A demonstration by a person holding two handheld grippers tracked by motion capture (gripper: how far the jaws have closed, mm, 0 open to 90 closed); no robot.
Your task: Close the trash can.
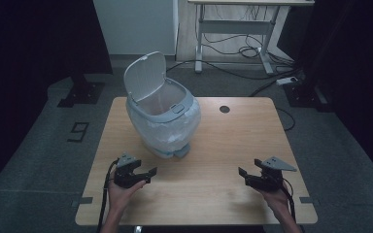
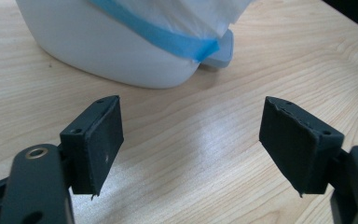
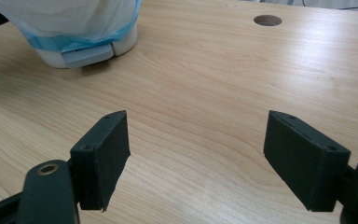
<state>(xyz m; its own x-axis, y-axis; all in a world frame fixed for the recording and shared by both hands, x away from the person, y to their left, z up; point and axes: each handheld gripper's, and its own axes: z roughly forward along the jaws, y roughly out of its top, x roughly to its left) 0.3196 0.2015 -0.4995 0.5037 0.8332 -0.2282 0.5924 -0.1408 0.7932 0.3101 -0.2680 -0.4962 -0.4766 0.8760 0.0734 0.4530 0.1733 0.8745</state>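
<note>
While both grippers, left (image 1: pixel 144 173) and right (image 1: pixel 248 173), rest with jaws apart and empty, approach the bin (image 1: pixel 162 119) ahead slowly, avoiding its bag (image 1: pixel 175 131).

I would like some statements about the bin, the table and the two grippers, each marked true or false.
1. The lid of the pedal bin stands open. True.
2. The left gripper holds the bin liner. False: its jaws are open above bare table, apart from the bin.
3. The bin lies on its side. False: it stands upright.
4. The right gripper has nothing between its jaws. True.
5. The table top has a round hole near its far edge. True.
</note>
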